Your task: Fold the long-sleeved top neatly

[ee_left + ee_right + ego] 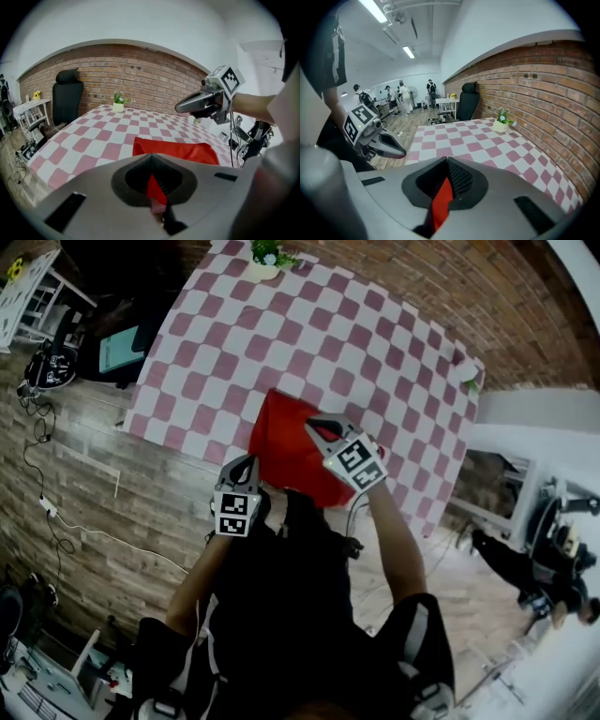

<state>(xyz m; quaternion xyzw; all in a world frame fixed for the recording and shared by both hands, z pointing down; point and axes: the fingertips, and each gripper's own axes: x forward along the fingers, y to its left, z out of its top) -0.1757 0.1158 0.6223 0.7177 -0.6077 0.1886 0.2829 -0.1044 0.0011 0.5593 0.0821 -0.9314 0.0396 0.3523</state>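
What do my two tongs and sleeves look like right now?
Left tongs and right tongs: grey, beak-shaped shells with dark ribbed pads, each carrying a white cube printed with black square markers. The person wears black short sleeves.

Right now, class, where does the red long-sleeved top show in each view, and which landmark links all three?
Head view: red long-sleeved top about the centre.
Left gripper view: top lower centre, plus a strip at the bottom.
Right gripper view: top only as a strip, bottom centre.
Shared landmark: small green plant in a white pot.
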